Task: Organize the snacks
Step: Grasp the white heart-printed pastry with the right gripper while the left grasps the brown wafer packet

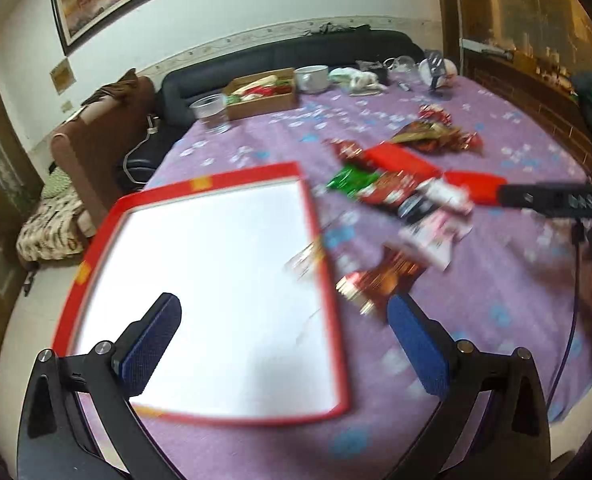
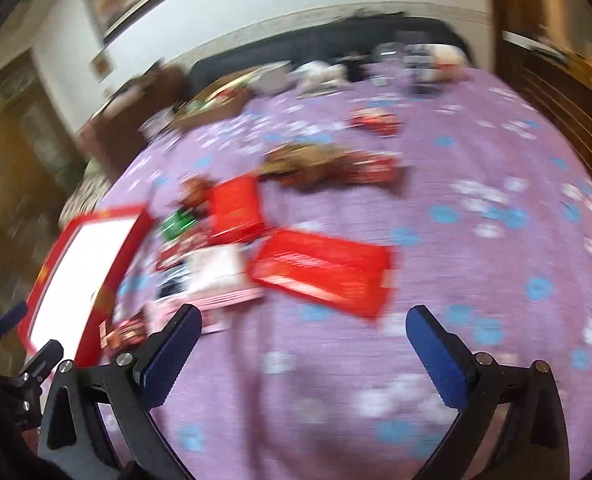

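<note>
A red-rimmed white tray (image 1: 314, 216) lies on the purple tablecloth, and my open, empty left gripper (image 1: 284, 320) hovers over its near half. To its right lie scattered snack packets: a green one (image 1: 354, 182), red boxes (image 1: 402, 160), a pink-white pack (image 1: 436, 236) and a brown-gold wrapper (image 1: 384, 278) just ahead of my right finger. In the right wrist view my right gripper (image 2: 302, 328) is open and empty above the cloth, just short of a flat red box (image 2: 328, 270). The tray (image 2: 130, 240) shows at the left there. Both views are blurred.
A cardboard box (image 1: 262, 94) of snacks, a clear plastic cup (image 1: 212, 112), a white bowl (image 1: 313, 78) and clutter stand at the table's far edge. A dark sofa (image 1: 296, 52) runs behind. The right gripper's body (image 1: 556, 200) reaches in from the right.
</note>
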`<state>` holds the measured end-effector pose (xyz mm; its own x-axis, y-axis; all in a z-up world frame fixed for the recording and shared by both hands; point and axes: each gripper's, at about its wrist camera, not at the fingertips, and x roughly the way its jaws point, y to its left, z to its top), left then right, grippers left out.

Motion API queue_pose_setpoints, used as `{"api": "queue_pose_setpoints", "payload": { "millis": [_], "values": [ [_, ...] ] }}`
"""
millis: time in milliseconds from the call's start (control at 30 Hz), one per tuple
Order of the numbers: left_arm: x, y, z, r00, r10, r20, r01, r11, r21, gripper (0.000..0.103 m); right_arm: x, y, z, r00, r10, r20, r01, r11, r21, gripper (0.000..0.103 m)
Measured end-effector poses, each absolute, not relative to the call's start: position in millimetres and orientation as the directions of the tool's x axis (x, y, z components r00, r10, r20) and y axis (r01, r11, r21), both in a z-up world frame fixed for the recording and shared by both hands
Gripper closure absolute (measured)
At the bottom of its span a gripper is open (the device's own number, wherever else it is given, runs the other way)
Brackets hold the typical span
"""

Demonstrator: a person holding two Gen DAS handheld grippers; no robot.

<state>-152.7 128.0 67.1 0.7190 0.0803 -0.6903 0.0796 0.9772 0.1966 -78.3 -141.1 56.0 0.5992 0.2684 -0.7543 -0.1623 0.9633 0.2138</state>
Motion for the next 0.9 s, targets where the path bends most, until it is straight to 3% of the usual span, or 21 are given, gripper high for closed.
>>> {"api": "queue_pose_setpoints", "payload": {
  "millis": [200,400,467,533,767,900],
  "values": [
    [-172,146,64,0.728,0.068,-0.682,0.103,0.973,0.207,0.0,-53,-81,48,0.564,0.289,-0.774,-0.221,0.956,0.195,0.006],
    [-175,147,74,0.744,0.01,-0.668,0.151,0.972,0.182,0.0,-16,-72,22,0.456,0.331,-0.826,-0.168,0.944,0.285,0.027],
    [-175,142,77,0.752,-0.005,-0.659,0.178,0.964,0.196,0.0,-15,-73,22,0.468,0.322,-0.823,-0.171,0.947,0.274,0.035],
    [-171,133,79,0.756,-0.026,-0.655,0.218,0.952,0.213,0.0,-14,-79,21,0.474,0.307,-0.825,-0.162,0.952,0.261,0.062],
    [-149,79,74,0.728,-0.08,-0.681,0.411,0.846,0.341,0.0,-24,-126,20,0.492,0.321,-0.809,-0.131,0.946,0.296,0.064],
    [-118,58,63,0.66,-0.103,-0.744,0.509,0.79,0.342,0.0,-38,-146,20,0.5,0.31,-0.809,-0.106,0.949,0.298,0.064]
  ]
}}
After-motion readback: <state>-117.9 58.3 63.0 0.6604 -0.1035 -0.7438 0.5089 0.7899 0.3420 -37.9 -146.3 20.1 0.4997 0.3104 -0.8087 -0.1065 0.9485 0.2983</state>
